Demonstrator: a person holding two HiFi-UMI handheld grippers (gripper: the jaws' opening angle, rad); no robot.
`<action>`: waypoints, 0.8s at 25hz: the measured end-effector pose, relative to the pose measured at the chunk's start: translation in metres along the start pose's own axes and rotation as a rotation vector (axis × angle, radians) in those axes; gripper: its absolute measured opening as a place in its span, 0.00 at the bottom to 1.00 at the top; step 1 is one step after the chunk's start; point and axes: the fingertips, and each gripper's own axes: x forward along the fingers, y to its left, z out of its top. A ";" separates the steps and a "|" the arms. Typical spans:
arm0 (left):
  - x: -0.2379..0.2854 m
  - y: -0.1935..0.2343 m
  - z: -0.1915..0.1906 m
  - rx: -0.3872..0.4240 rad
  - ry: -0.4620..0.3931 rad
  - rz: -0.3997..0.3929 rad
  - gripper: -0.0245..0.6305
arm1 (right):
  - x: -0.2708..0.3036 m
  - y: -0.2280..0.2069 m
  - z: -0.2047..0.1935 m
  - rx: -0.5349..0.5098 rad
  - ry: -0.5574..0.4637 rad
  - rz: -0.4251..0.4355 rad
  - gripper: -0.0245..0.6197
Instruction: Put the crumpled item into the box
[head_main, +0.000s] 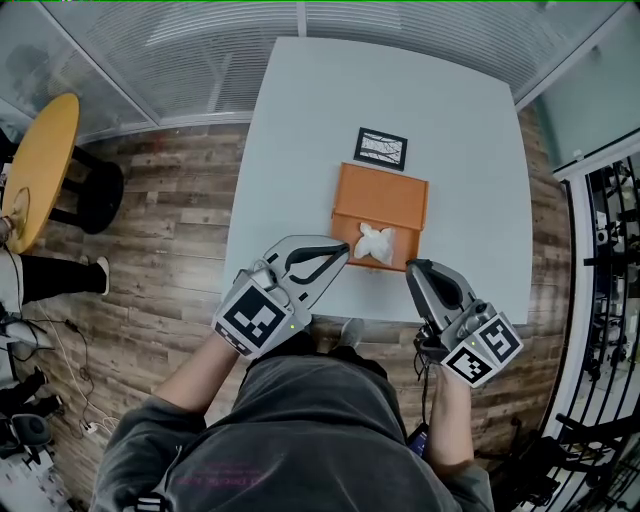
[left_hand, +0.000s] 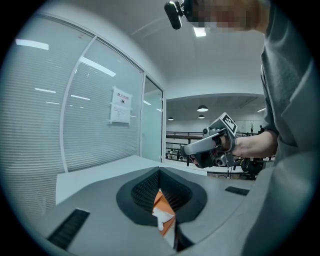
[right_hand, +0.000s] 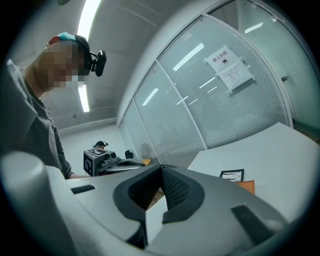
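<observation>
Orange cardboard sits in the middle of my head view: the box (head_main: 385, 195) stands open on the table (head_main: 330, 100), and the crumpled item (head_main: 374, 243), a white wad, lies inside it near its lower edge. I can see no brand or print on the box.

Just above it in the frame lies a black-framed card (head_main: 381, 148) with a pale branching pattern. I find no words on it. A white notice (left_hand: 121, 106) hangs on the glass in the upper left of the left gripper view, with a reddish heading I cannot read. In the right gripper view a similar sheet (right_hand: 230, 67) hangs at the upper right, its text also too small to read. The marker cubes (head_main: 252, 318) show only black-and-white squares.

My left gripper (head_main: 343, 251) has its jaws together with nothing between them, its tips just beside the lower left corner of the box. My right gripper (head_main: 413, 268) is likewise closed and empty, just below the lower right corner of the box.

The table is pale, plain and matte. Around it runs a wood-plank floor (head_main: 170, 200). Glass walls with blinds (head_main: 200, 40) cross the top of the frame. At the left edge is a round yellow table (head_main: 45, 165) over a black stool (head_main: 95, 195).
</observation>
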 end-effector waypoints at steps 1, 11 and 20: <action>-0.002 0.000 -0.001 0.000 0.001 0.001 0.06 | 0.001 0.002 0.000 0.002 -0.002 0.004 0.04; -0.013 -0.004 -0.006 -0.007 0.001 -0.003 0.06 | 0.007 0.017 -0.004 -0.005 0.005 0.030 0.04; -0.013 -0.007 -0.011 -0.002 0.013 -0.012 0.06 | 0.010 0.018 -0.010 0.000 0.035 0.030 0.04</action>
